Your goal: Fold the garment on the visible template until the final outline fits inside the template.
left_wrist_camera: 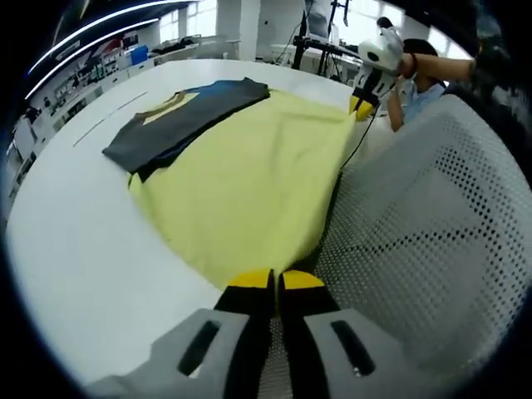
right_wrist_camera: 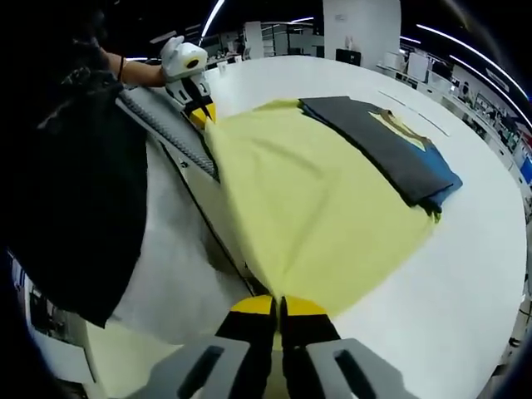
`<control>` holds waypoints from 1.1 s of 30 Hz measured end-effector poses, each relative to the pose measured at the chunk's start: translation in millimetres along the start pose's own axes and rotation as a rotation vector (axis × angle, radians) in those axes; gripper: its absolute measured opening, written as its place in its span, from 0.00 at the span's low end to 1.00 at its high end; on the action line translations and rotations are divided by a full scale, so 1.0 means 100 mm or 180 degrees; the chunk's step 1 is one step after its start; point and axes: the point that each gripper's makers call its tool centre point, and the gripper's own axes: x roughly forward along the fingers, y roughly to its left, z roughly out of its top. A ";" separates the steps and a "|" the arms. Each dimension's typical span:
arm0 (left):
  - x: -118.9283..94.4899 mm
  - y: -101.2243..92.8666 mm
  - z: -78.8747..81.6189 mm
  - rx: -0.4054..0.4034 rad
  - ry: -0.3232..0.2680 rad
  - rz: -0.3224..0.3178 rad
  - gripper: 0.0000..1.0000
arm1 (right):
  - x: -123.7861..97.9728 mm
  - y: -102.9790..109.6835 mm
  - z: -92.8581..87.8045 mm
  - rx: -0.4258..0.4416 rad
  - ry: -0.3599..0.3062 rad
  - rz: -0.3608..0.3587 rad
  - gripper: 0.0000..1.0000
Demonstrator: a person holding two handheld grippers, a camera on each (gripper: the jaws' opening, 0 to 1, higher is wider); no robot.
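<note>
A yellow garment [left_wrist_camera: 258, 174] lies spread on the white table [left_wrist_camera: 75, 249]. Its dark grey and blue part [left_wrist_camera: 191, 116] is folded over its far side. My left gripper [left_wrist_camera: 274, 284] is shut on the near yellow hem at one corner. My right gripper [right_wrist_camera: 278, 306] is shut on the same hem at the other corner of the yellow garment [right_wrist_camera: 316, 199]. The dark part [right_wrist_camera: 382, 141] lies beyond it. Each gripper shows in the other's view: the right gripper [left_wrist_camera: 363, 104] and the left gripper [right_wrist_camera: 197, 106], both at the cloth's edge.
A white mesh chair back [left_wrist_camera: 432, 224] stands close against the table edge, beside the held hem. A person in dark clothing [right_wrist_camera: 75, 166] is at that side. Thin lines [left_wrist_camera: 108, 120] mark the tabletop past the garment. Desks and shelves fill the room behind.
</note>
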 end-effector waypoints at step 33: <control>-0.52 0.36 0.84 0.0050 -0.0466 0.0309 0.00 | -0.58 -0.54 0.68 -0.0328 -0.0452 -0.0638 0.00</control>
